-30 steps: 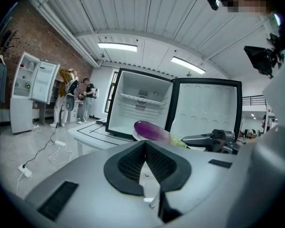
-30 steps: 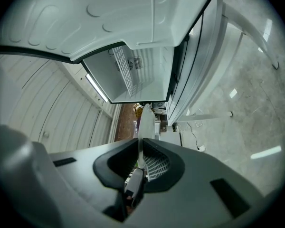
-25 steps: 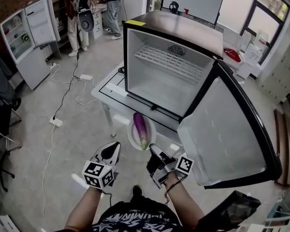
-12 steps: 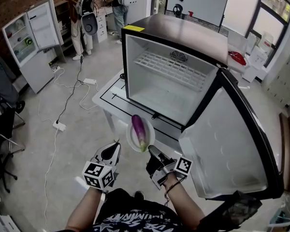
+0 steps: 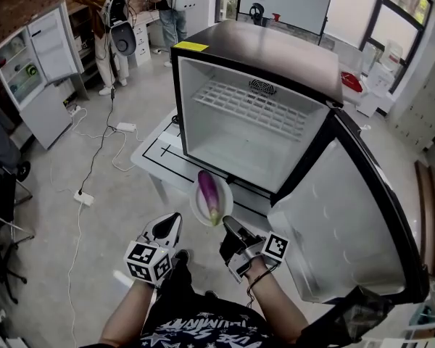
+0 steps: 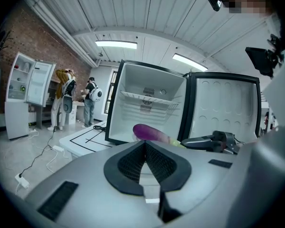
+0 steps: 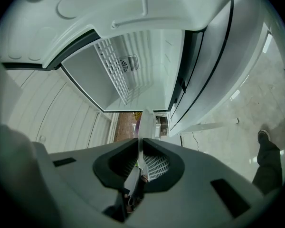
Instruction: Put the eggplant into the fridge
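A purple eggplant lies on a small white plate held in the air in front of the open black fridge. My right gripper is shut on the plate's near rim; in the right gripper view the plate shows edge-on between the jaws of my right gripper. My left gripper hangs left of the plate, shut and holding nothing. In the left gripper view, past my left gripper, are the eggplant and the empty fridge interior with its wire shelf.
The fridge stands on a low white table. Its door swings wide open to the right. Cables trail over the floor at left. A white fridge stands open at far left, with people behind.
The fridge has come a little nearer and lower in the head view. Both grippers, the plate and the eggplant keep their places relative to each other.
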`<move>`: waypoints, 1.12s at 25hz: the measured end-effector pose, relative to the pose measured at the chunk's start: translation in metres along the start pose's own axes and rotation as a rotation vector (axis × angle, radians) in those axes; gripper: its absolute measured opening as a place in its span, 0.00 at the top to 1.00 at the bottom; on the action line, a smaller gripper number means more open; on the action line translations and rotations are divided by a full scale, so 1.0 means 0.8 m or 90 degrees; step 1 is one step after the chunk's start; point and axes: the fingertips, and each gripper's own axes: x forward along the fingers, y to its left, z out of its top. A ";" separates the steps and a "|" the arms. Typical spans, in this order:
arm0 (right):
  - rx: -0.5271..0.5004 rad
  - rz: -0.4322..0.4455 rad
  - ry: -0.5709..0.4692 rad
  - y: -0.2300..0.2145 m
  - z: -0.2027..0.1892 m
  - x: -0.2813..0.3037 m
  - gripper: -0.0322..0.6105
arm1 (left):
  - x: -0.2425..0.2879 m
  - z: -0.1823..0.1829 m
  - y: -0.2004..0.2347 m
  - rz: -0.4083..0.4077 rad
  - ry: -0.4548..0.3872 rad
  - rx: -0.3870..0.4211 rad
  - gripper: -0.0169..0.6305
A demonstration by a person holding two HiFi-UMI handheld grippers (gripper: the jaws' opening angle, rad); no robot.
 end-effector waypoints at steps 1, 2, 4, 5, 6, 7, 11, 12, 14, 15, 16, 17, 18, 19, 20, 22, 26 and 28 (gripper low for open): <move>0.000 0.000 -0.008 0.000 0.004 0.004 0.91 | 0.007 0.003 0.003 -0.007 0.001 0.002 0.96; 0.001 0.001 -0.016 -0.001 0.009 0.008 0.91 | 0.014 0.006 0.007 -0.015 0.002 0.004 0.96; -0.001 -0.002 -0.031 -0.003 0.018 0.017 0.91 | 0.030 0.012 0.015 -0.031 0.003 0.008 0.96; -0.003 -0.004 -0.038 -0.004 0.023 0.022 0.91 | 0.039 0.015 0.021 -0.038 0.004 0.009 0.96; -0.004 -0.007 -0.045 -0.005 0.028 0.027 0.91 | 0.048 0.018 0.026 -0.045 0.005 0.008 0.96; -0.005 -0.009 -0.052 -0.007 0.033 0.032 0.91 | 0.057 0.021 0.031 -0.052 0.007 0.008 0.96; -0.007 -0.012 -0.081 -0.010 0.056 0.054 0.91 | 0.093 0.034 0.049 -0.083 0.015 0.018 0.96; -0.008 -0.012 -0.088 -0.010 0.062 0.060 0.91 | 0.102 0.038 0.054 -0.090 0.015 0.019 0.96; -0.009 -0.013 -0.102 -0.012 0.073 0.072 0.91 | 0.119 0.045 0.065 -0.100 0.016 0.019 0.96; -0.008 -0.014 -0.108 -0.013 0.078 0.077 0.91 | 0.127 0.048 0.070 -0.105 0.018 0.020 0.96; -0.008 -0.015 -0.114 -0.015 0.083 0.082 0.91 | 0.134 0.050 0.075 -0.110 0.020 0.021 0.96; -0.007 -0.017 -0.119 -0.017 0.089 0.088 0.91 | 0.142 0.052 0.079 -0.115 0.021 0.022 0.96; -0.008 -0.018 -0.126 -0.019 0.095 0.093 0.91 | 0.150 0.055 0.084 -0.121 0.022 0.023 0.96; -0.009 -0.019 -0.132 -0.021 0.101 0.099 0.91 | 0.157 0.058 0.089 -0.126 0.023 0.025 0.96; -0.011 -0.020 -0.139 -0.022 0.107 0.105 0.91 | 0.165 0.060 0.094 -0.132 0.024 0.026 0.96; -0.013 -0.020 -0.154 -0.025 0.119 0.115 0.91 | 0.181 0.062 0.103 -0.143 0.029 0.027 0.96; -0.014 -0.029 -0.180 -0.032 0.143 0.133 0.91 | 0.210 0.066 0.115 -0.168 0.040 0.032 0.96; -0.014 -0.039 -0.193 -0.038 0.154 0.140 0.91 | 0.223 0.067 0.117 -0.181 0.043 0.036 0.96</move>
